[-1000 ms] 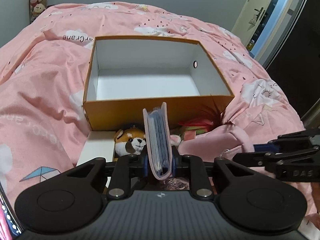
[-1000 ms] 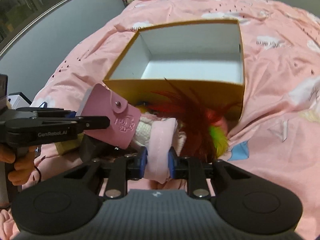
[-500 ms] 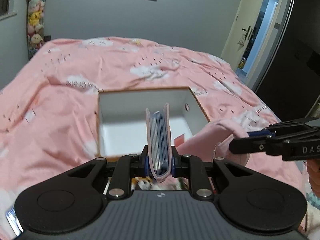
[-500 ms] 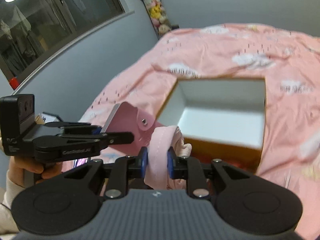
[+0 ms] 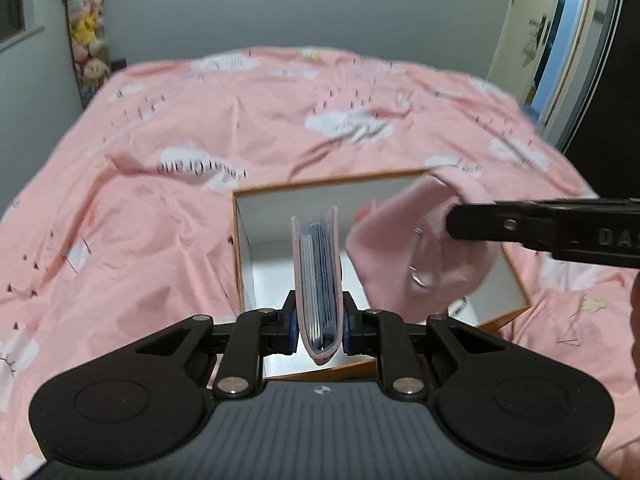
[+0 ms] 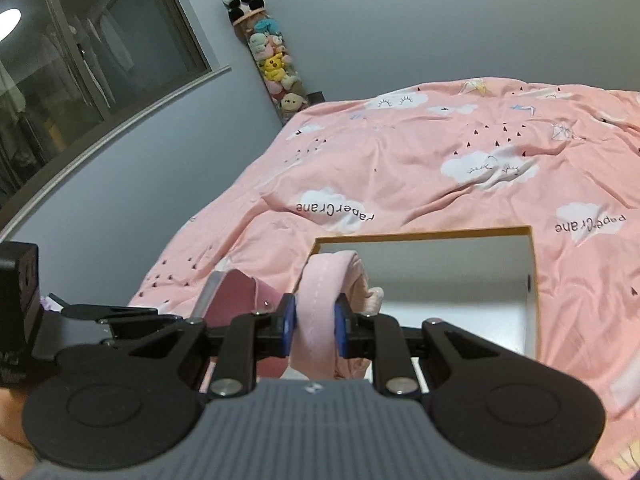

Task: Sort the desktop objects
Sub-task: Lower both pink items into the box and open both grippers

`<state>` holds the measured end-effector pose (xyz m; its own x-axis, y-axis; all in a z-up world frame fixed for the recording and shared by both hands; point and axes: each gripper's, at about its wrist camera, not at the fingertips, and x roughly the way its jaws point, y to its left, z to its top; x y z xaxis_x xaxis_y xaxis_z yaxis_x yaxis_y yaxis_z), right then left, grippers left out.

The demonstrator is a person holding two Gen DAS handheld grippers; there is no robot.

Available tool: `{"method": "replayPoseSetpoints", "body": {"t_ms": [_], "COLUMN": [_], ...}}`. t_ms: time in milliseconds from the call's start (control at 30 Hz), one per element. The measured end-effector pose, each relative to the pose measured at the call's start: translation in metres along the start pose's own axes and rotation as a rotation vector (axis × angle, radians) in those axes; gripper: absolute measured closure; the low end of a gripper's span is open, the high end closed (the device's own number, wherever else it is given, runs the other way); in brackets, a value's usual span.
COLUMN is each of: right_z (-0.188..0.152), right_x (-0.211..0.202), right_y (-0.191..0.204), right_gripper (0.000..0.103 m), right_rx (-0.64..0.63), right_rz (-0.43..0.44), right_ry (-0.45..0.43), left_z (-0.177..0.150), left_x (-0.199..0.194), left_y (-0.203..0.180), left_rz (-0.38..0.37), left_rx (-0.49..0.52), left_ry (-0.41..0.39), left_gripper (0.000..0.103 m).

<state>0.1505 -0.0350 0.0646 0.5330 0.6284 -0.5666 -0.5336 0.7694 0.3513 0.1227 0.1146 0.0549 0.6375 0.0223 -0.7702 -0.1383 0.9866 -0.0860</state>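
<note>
My left gripper (image 5: pixel 319 330) is shut on a pink card holder (image 5: pixel 318 280) with blue sleeves, held upright over the near edge of the open orange box (image 5: pixel 332 182) with a white inside. My right gripper (image 6: pixel 315 326) is shut on a pink fabric pouch (image 6: pixel 324 300), held above the same box (image 6: pixel 424 236). In the left wrist view the pouch (image 5: pixel 392 256) hangs from the right gripper (image 5: pixel 452 224) over the box's right half. In the right wrist view the card holder (image 6: pixel 236 300) and left gripper (image 6: pixel 120 312) sit at the left.
The box rests on a bed with a pink cloud-print duvet (image 5: pixel 168 208). A column of plush toys (image 6: pixel 272 64) hangs at the wall corner. A window (image 6: pixel 72 64) is on the left wall and a door (image 5: pixel 560 48) at the far right.
Both grippers have lifted their objects from in front of the box and carried them up and forward over its opening. The toys in front of the box have dropped out of view.
</note>
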Motion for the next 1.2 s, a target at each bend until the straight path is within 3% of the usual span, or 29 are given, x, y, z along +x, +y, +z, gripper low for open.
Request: {"method": "replayPoseSetpoints", "body": {"t_ms": [300, 567, 900, 1200], "right_z": [-0.021, -0.045, -0.045, -0.041], "right_x": [0.092, 0.136, 0.152, 0.158], "right_y": [-0.022, -0.042, -0.044, -0.039], "right_gripper": [0.082, 0.082, 0.082, 0.082], "right_rx": [0.104, 0.200, 0.241, 0.256], "right_rz": [-0.005, 0.031, 0.107, 0.139], "right_ry": [0.133, 0.236, 0.290, 0.322], "left_z": [-0.010, -0.015, -0.019, -0.024], "left_x": [0.060, 0.091, 0.117, 0.107], "left_y": [0.012, 0.020, 0.018, 0.031], "left_rz": [0.039, 0.064, 0.133, 0.055], "left_rx": [-0.020, -0.027, 0.020, -0.008], "left_ry": [0.142, 0.219, 0.303, 0.300], "left_gripper": [0.081, 0.081, 0.080, 0.075]}}
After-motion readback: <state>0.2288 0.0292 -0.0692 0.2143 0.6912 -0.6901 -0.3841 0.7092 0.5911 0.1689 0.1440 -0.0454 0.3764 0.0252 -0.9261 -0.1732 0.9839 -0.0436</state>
